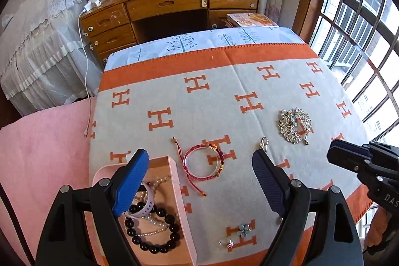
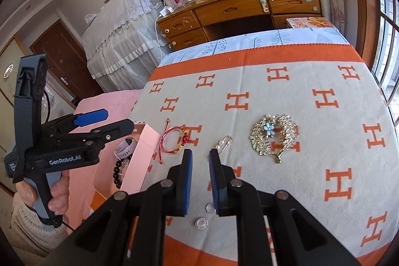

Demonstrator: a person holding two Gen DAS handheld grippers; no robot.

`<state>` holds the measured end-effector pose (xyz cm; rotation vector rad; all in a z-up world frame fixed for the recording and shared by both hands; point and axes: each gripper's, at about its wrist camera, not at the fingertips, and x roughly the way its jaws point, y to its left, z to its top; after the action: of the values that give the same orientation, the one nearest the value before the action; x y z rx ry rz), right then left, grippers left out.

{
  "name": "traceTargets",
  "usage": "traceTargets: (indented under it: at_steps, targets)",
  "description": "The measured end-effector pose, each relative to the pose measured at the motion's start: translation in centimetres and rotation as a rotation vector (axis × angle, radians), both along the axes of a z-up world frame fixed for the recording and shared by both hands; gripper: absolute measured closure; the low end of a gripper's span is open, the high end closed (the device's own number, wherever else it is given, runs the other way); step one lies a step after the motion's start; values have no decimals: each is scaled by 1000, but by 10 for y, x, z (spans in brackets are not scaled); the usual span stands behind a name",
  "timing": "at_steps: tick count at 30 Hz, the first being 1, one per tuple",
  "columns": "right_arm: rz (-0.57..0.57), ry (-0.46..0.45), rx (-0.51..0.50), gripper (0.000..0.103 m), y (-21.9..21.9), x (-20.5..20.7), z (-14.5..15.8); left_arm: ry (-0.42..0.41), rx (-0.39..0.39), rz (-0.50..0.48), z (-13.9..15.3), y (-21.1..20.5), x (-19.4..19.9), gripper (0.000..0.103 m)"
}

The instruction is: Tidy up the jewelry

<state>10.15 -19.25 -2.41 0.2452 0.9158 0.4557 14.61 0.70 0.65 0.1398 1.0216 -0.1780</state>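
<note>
Over an orange-and-grey blanket [image 1: 249, 81], the left gripper [image 1: 199, 166] hangs with jaws wide apart above a pink box [image 1: 184, 203] of beads, the right gripper [image 2: 200, 158] nearly closed on nothing, a red bracelet [image 1: 204, 161], brooch [image 2: 274, 138] and what may be rings [image 1: 228, 242] lying loose between.

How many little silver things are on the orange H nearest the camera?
2: a silver flower piece on the orange H, and a ring with a red stone beside it, lower left. The left gripper may hide more nearby.
</note>
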Motion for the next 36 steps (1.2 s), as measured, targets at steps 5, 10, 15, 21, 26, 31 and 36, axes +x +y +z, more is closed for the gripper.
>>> traceTargets:
  at_steps: [5,10,15,21,26,31,36]
  targets:
    - [-7,5,-5,89,-7,15,2,154,-10,-53,-31,-15,29,41]
    - [-15,30,2,89,-13,30,-6,254,-16,-37,-63,-24,48,48]
    - [-39,63,26,89,-25,42,-18,314,0,-46,-83,-30,55,50]
    - [-58,98,32,89,-35,51,-29,390,39,-75,-105,-38,54,70]
    - [-83,101,37,89,-44,56,-32,405,53,-77,-115,-40,55,86]
    - [-122,111,33,89,-55,61,-33,387,33,-80,-119,-38,53,94]
    - [-177,154,15,89,-67,72,-44,370,-30,-53,-110,-25,51,95]
